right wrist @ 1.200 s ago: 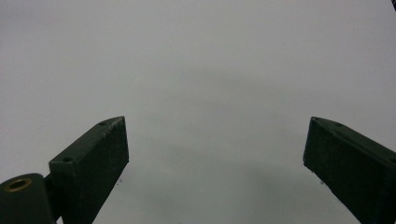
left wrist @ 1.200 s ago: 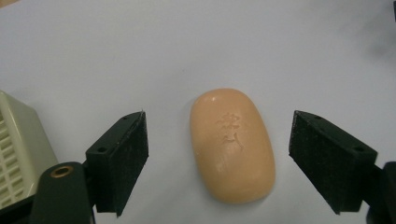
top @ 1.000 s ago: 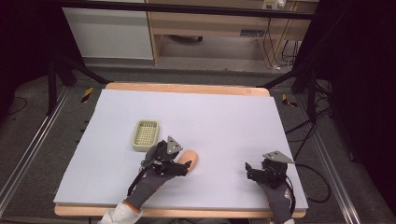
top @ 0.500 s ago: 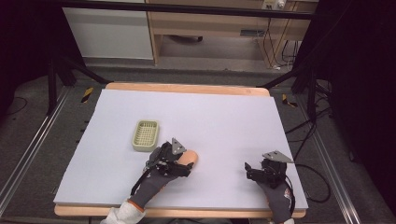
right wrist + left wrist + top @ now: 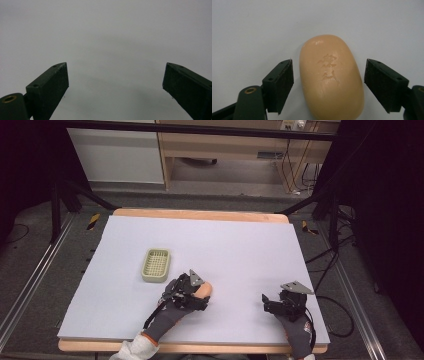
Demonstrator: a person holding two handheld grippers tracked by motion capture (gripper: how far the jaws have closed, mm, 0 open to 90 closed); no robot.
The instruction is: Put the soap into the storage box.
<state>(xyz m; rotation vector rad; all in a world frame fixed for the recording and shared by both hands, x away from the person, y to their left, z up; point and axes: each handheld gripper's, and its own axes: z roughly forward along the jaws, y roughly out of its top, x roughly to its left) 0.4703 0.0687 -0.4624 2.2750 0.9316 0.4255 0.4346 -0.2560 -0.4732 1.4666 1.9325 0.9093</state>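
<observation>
An orange oval bar of soap point(image 5: 331, 77) with stamped characters lies flat on the pale mat. My left gripper point(image 5: 328, 83) is open and straddles it, one jaw on each side with small gaps. From above, the soap point(image 5: 204, 290) peeks out past the left gripper point(image 5: 192, 292) near the mat's front middle. A pale green slotted soap dish point(image 5: 156, 265) sits just beyond and left of it. My right gripper point(image 5: 272, 302) rests at the front right, open over bare mat point(image 5: 112, 50).
The pale mat point(image 5: 240, 245) covers a wooden table whose front edge point(image 5: 200, 347) lies close below both hands. Black stand legs and cables lie on the floor to the right point(image 5: 330, 255).
My left gripper has slid forward to the right, bringing its jaws around the soap. The right gripper has stayed put.
</observation>
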